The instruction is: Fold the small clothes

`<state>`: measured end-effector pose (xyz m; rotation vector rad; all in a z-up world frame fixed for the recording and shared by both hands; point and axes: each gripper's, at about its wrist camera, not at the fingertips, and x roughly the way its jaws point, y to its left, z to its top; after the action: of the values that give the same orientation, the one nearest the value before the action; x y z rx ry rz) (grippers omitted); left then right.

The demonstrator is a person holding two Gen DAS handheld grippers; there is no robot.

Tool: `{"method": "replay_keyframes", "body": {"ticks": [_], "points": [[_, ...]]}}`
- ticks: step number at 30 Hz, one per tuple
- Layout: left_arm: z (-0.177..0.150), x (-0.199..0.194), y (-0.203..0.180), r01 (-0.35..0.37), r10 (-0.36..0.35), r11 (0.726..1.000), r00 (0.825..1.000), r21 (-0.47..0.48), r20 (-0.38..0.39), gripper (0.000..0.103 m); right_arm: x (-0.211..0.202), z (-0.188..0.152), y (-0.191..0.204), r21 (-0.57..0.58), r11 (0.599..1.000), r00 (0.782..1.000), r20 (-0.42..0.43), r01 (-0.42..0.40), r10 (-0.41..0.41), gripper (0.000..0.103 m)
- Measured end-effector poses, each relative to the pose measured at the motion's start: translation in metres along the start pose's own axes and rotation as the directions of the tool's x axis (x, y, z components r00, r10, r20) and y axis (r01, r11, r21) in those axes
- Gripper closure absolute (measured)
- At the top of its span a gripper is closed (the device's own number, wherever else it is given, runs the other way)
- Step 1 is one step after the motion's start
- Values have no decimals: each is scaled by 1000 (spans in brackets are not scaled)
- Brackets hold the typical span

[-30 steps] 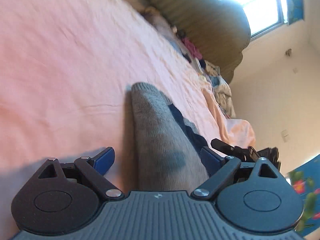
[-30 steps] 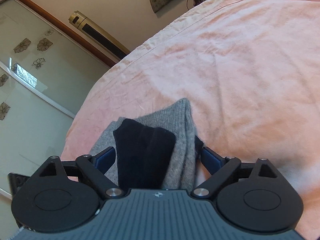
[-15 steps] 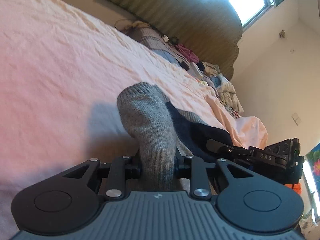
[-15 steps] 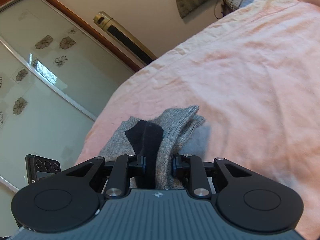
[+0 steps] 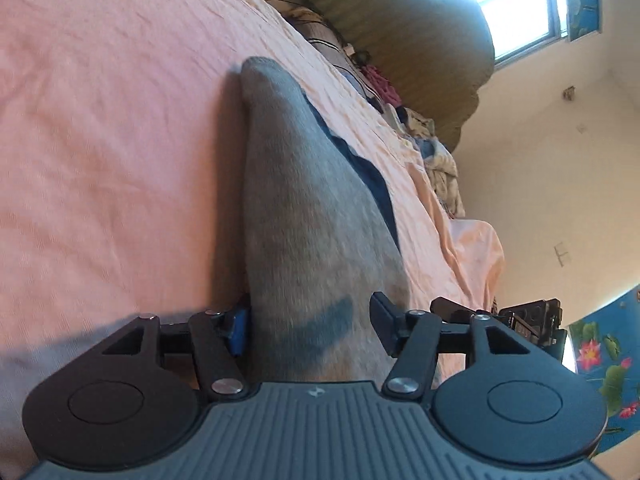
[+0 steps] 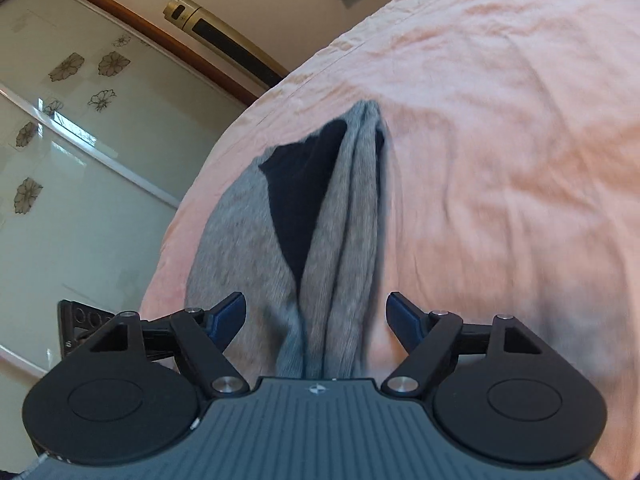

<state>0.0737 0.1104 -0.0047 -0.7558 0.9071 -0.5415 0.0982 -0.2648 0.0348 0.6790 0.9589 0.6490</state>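
A grey sock [image 5: 304, 220] with a dark navy part [image 5: 372, 184] lies on the pink bedsheet [image 5: 100, 140]. My left gripper [image 5: 310, 328] is open, its fingers spread on either side of the sock's near end. In the right wrist view the grey sock [image 6: 348, 216] lies bunched lengthwise with a black patch [image 6: 300, 184] showing. My right gripper [image 6: 316, 316] is open too, its blue-padded fingers apart on both sides of the sock's near end. The other gripper [image 5: 532, 320] shows at the right of the left wrist view.
A pile of clothes [image 5: 436, 160] lies along the bed's far edge under a green headboard [image 5: 420, 44] and window [image 5: 516, 4]. A wardrobe with frosted flowered doors [image 6: 72, 152] and a gold tower unit [image 6: 224, 36] stand beyond the bed's edge.
Both grippers were shut on the sock half a second ago and holding it up. Now both have opened and the sock lies flat and stretched on the sheet.
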Motion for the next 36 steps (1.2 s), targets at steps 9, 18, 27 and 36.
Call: {"method": "replay_keyframes", "body": {"ticks": [9, 18, 27, 36], "points": [[-13, -13, -29, -106, 107, 984, 994, 144, 0, 91, -7, -36, 30, -181, 982, 995, -81, 49, -65, 81], [-55, -56, -56, -263, 169, 868, 954, 421, 247, 28, -32, 1, 36, -95, 995, 991, 131, 44, -32, 29], [-53, -41, -32, -291, 212, 903, 941, 317, 262, 21, 66, 58, 39, -91, 985, 989, -15, 148, -150, 49], [-53, -43, -29, -259, 183, 916, 949, 307, 255, 16, 49, 55, 27, -99, 982, 987, 9, 164, -163, 76]]}}
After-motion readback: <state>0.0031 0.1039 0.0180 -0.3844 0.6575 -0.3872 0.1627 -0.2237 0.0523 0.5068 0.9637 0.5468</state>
